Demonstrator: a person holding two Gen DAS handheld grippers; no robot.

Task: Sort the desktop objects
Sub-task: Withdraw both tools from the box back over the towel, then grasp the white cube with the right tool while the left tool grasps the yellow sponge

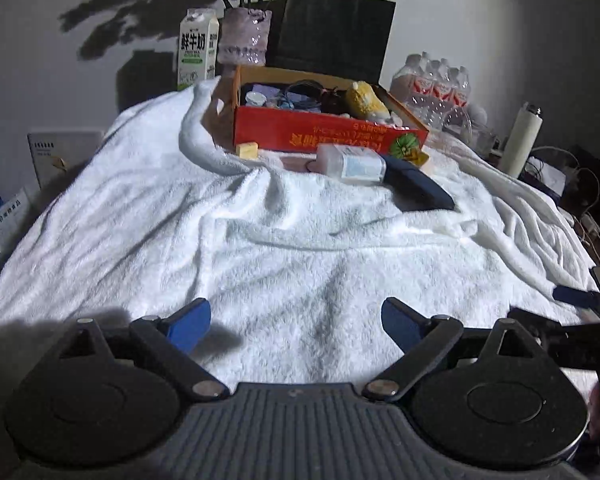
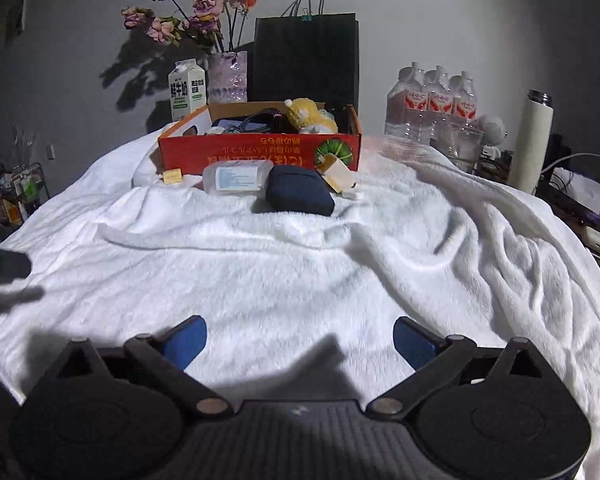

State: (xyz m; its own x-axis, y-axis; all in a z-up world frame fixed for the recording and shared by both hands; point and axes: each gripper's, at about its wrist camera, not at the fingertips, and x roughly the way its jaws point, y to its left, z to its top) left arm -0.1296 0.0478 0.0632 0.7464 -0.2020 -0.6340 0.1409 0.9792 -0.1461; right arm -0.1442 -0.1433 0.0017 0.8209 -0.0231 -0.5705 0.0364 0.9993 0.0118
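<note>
A red cardboard box (image 1: 324, 136) (image 2: 260, 150) stands at the far side of the white towel (image 1: 260, 248) (image 2: 300, 264) and holds cables, a yellow plush toy (image 1: 366, 100) (image 2: 308, 114) and small items. In front of it lie a clear plastic bottle (image 1: 352, 164) (image 2: 236, 176), a dark blue pouch (image 1: 416, 186) (image 2: 300, 194), a small yellow block (image 1: 248, 150) (image 2: 172, 176) and a tan packet (image 2: 338, 176). My left gripper (image 1: 296, 326) and right gripper (image 2: 300, 346) are open and empty, low over the near towel, well short of these things.
Behind the box stand a milk carton (image 1: 196, 48) (image 2: 186, 90), a vase of flowers (image 1: 246, 36) (image 2: 226, 76) and a black paper bag (image 1: 332, 28) (image 2: 306, 58). Water bottles (image 1: 436, 88) (image 2: 432, 100), a white flask (image 1: 520, 140) (image 2: 534, 140) and cables sit at the right.
</note>
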